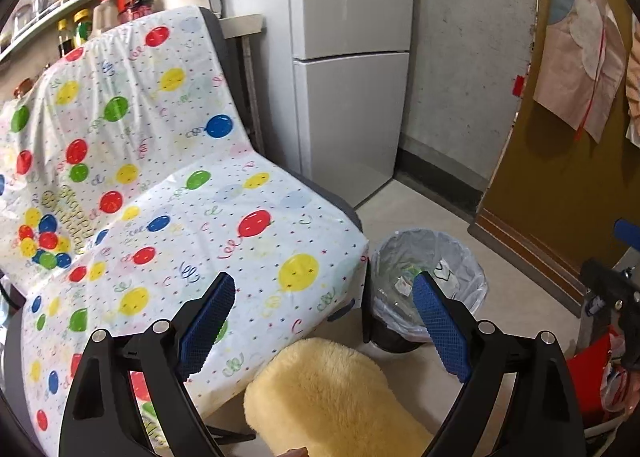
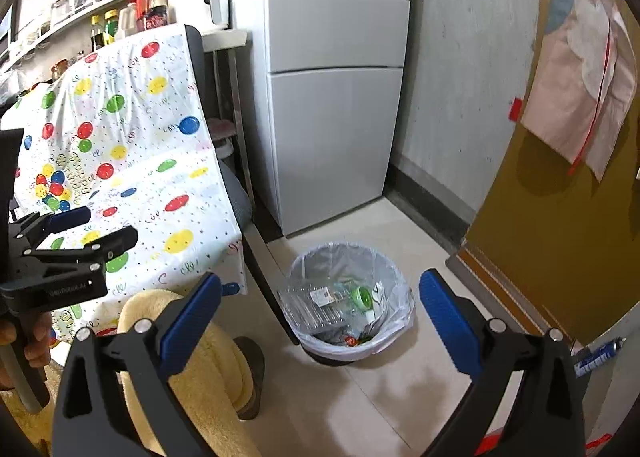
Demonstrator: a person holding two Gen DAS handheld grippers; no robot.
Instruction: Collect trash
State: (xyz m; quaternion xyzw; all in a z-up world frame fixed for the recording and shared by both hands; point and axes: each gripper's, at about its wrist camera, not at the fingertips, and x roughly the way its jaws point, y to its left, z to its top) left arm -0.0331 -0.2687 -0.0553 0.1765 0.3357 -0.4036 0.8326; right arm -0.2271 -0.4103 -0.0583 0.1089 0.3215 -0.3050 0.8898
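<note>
left gripper (image 1: 324,321): black frame, blue ribbed pads spread wide, nothing between them; angled down at the chair edge and the bin.
right gripper (image 2: 320,321): same build, pads spread wide, empty; bin sits ahead of it and below, framed between the two fingers.
trash bin (image 2: 394,341): round dark bin lined with a clear plastic bag, on the pale tile floor (image 2: 360,397) just beside the chair leg; in the left view it lies ahead, toward the right finger.
trash in bin: clear crushed plastic packaging (image 2: 316,303), a green round lid-like piece (image 2: 363,296), small red scraps at the bottom; all inside the liner, none seen on the rim.
chair cover (image 1: 168,193): white plastic sheet with coloured balloons over a dark chair, left of both tools; no loose trash visible on it.
yellow fleece (image 1: 320,397): fluffy yellow fabric, likely the person's clothing, directly under the left tool.
person's hand (image 2: 36,341): wraps the left tool's handle, seen at the right view's left edge.
step in hand (judgement): drop looks finished, both tools free, next is finding more trash.
how to do it well: keep pads spread while swinging away, stay clear of the liner rim so the bag does not snag, scan chair seat and floor, then approach any piece pads-open from above.
risk: fleece or cover catching on a pad.
</note>
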